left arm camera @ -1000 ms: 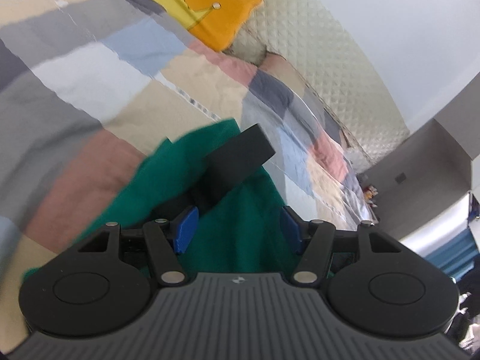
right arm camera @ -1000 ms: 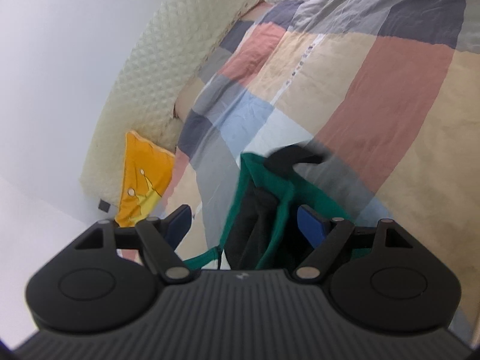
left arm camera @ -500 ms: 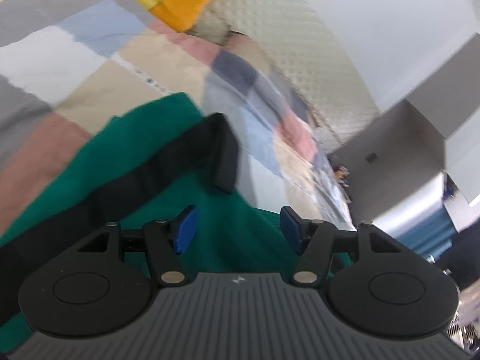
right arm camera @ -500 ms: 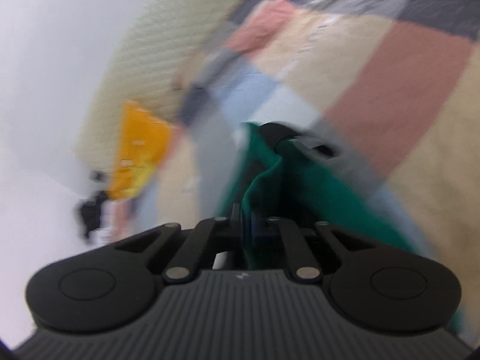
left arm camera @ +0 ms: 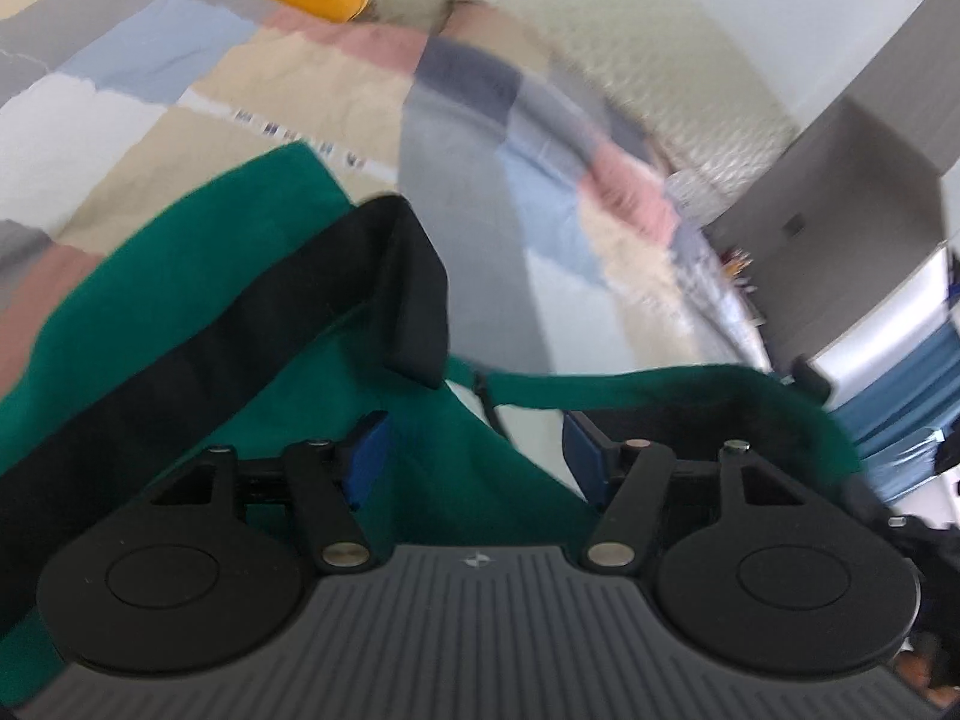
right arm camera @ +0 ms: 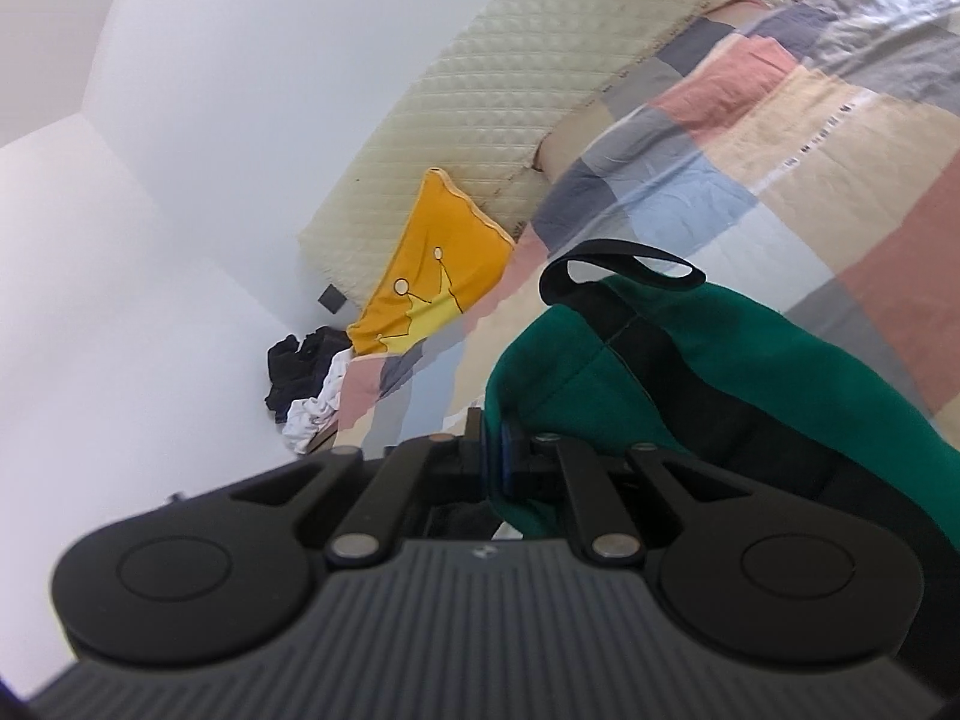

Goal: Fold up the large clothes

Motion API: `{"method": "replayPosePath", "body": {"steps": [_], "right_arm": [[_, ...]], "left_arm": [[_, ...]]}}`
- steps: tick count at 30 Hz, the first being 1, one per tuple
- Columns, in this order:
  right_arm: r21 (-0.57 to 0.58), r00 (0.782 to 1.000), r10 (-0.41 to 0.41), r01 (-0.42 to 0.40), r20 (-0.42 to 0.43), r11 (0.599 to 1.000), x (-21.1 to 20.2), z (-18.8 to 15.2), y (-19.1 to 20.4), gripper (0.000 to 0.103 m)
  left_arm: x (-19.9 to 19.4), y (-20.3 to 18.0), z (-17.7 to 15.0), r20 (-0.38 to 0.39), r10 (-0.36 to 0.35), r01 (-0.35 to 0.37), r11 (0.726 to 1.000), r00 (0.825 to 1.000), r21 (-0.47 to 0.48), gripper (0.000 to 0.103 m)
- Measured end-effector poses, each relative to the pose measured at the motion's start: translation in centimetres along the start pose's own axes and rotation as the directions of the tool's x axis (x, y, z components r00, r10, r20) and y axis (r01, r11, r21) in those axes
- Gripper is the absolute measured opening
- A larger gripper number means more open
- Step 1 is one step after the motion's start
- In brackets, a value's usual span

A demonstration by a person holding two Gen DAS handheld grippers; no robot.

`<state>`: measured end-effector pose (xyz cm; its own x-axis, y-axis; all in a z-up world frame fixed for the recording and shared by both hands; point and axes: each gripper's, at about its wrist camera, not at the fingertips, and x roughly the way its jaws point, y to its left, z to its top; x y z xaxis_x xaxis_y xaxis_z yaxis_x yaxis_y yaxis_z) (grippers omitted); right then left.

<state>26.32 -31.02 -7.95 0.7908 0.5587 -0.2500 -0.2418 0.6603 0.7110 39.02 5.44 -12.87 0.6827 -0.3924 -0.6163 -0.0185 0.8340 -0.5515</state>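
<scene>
- Patchwork quilt [left arm camera: 180,54] covers the bed; cream headboard [right arm camera: 480,96] and yellow pillow [right arm camera: 438,276] sit behind it, with a clothes pile [right arm camera: 306,384] at 9 o'clock in the right view.
- Garment [right arm camera: 750,372], green with a black stripe, lies on the quilt and rises at one edge into your right gripper [right arm camera: 493,461].
- Right gripper: jaws fully closed, pinching a fold of green cloth.
- Left gripper [left arm camera: 474,456]: jaws closing, roughly half open; green cloth lies between the pads, which are not pressing yet.
- Step in hand, by my judgement: secure a second edge. Let the left pads bite a single layer, clear of the stripe, before you lift.
- Pose: left points steeply down at the cloth; right is nearly level and rolled, so the horizon tilts.
</scene>
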Motion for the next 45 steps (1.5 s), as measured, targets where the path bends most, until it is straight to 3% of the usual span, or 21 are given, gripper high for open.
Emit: {"method": "replayPosePath", "body": {"steps": [2,4,8,15,21,26,31,34,35,38,40,43,45], "right_arm": [[0.002,1.0,-0.006,0.006,0.011,1.0,-0.1,0.1,-0.1,0.007],[0.012,0.999,-0.02,0.02,0.025,1.0,0.1,0.4,-0.6,0.007],[0.032,0.996,-0.068,0.067,0.048,0.997,-0.1,0.5,-1.4,0.007],[0.016,0.983,-0.116,0.115,0.141,0.993,-1.6,1.2,-1.1,0.007],[0.03,0.967,-0.1,0.095,0.233,0.995,-3.8,2.4,-0.7,0.007],[0.085,0.956,-0.13,0.112,0.263,0.99,-2.7,5.3,-0.7,0.007],[0.078,0.948,-0.266,0.256,0.178,0.964,2.8,8.5,-1.0,0.007],[0.126,0.926,-0.364,0.351,0.102,0.928,6.6,9.2,-3.1,0.007],[0.14,0.916,-0.394,0.381,0.074,0.914,7.9,9.3,-4.0,0.007],[0.131,0.893,-0.45,0.447,-0.006,0.885,11.2,8.5,-6.3,0.007],[0.122,0.877,-0.48,0.481,-0.038,0.868,12.6,7.6,-7.7,0.007],[0.123,0.86,-0.508,0.51,-0.047,0.852,13.4,6.5,-9.8,0.003],[0.13,0.85,-0.524,0.526,-0.05,0.841,13.5,6.1,-11.2,0.003]], "left_arm": [[0.5,0.1,-0.4,-0.005,0.038,-0.038,0.999,0.999,0.002,0.032],[0.6,0.6,-0.6,-0.012,0.059,-0.059,0.998,0.998,-0.001,0.013],[-0.8,2.0,-0.5,0.043,0.068,-0.066,0.996,0.997,-0.056,0.001],[-7.8,3.1,0.3,0.237,0.023,0.01,0.991,0.971,-0.137,0.001],[-10.6,4.1,1.1,0.297,0.024,0.04,0.978,0.955,-0.206,0.001],[-11.9,3.5,3.9,0.319,0.03,0.049,0.97,0.947,-0.237,0.0],[-11.4,2.0,8.6,0.333,0.155,-0.089,0.975,0.93,-0.204,0.0],[-9.7,1.5,11.4,0.344,0.288,-0.251,0.957,0.894,-0.147,0.0],[-8.9,1.7,12.1,0.331,0.314,-0.284,0.949,0.89,-0.137,0.0],[-5.8,3.0,13.6,0.257,0.346,-0.331,0.938,0.902,-0.101,0.0],[-4.3,4.0,13.6,0.25,0.353,-0.344,0.936,0.902,-0.078,0.0],[-2.1,6.4,13.2,0.181,0.234,-0.228,0.972,0.955,-0.053,0.001],[-1.1,7.8,13.1,0.139,0.19,-0.183,0.981,0.972,-0.064,0.005]]}}
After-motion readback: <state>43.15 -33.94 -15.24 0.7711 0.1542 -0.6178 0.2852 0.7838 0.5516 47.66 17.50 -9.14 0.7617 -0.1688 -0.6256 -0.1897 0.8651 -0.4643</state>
